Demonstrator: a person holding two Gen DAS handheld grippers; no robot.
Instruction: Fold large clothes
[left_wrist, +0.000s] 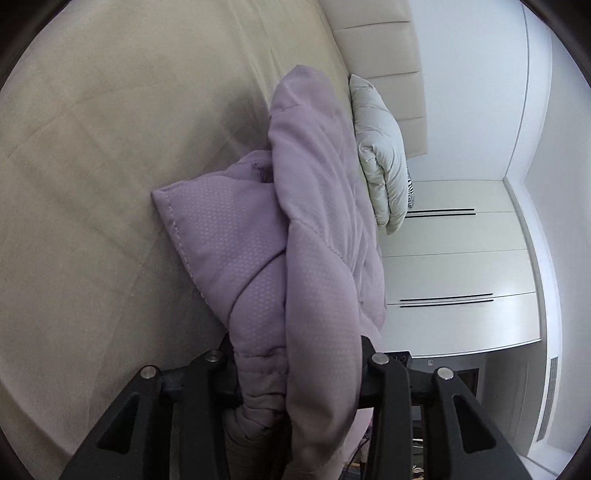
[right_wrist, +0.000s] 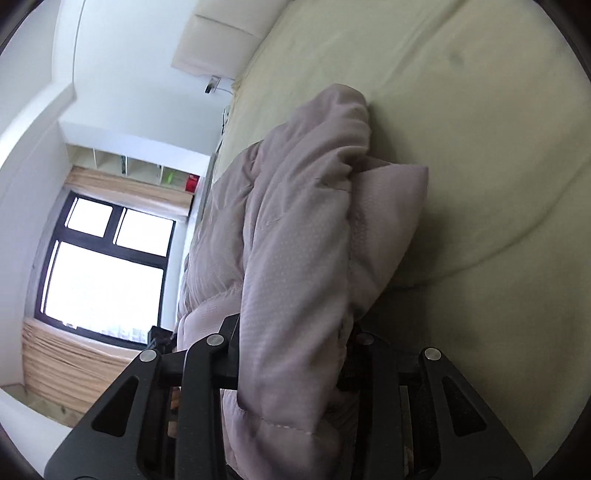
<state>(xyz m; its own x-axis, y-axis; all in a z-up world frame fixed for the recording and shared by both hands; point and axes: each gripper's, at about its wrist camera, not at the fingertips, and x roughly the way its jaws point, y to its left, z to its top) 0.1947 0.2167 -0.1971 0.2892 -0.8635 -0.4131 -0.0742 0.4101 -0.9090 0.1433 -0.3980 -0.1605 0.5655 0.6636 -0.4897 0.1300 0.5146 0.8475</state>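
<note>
the lilac padded garment (left_wrist: 314, 221) runs straight out from the left claw (left_wrist: 295, 373), its long axis going from the bottom centre of the left wrist view up toward the upper middle, where the far end droops onto the bed (left_wrist: 92, 166). a thick bunch of it sits between the two black fingers and the pads press into it from both sides — the left claw is part closed on a fat roll of fabric, not empty. a flatter quilted flap sticks out to the left of the main roll, in the middle of the frame, and rests against the sheet.

in the right wrist view the same garment (right_wrist: 295, 240) fills the centre and the right claw (right_wrist: 291, 354) grips another bunch of it at the bottom centre, fingers likewise part closed with cloth squeezed between them. the bulk hangs between both claws, so neither is nearer; each has its own end of one edge, and the free length lies ahead of them over the bed (right_wrist: 480, 129).

judging from this, the coming move turns on carrying that held edge forward along the long axis to lay it flat.

no containers show. a folded pale puffy garment (left_wrist: 380, 147) lies beside the headboard (left_wrist: 384, 55), just right of the lilac one.
</note>
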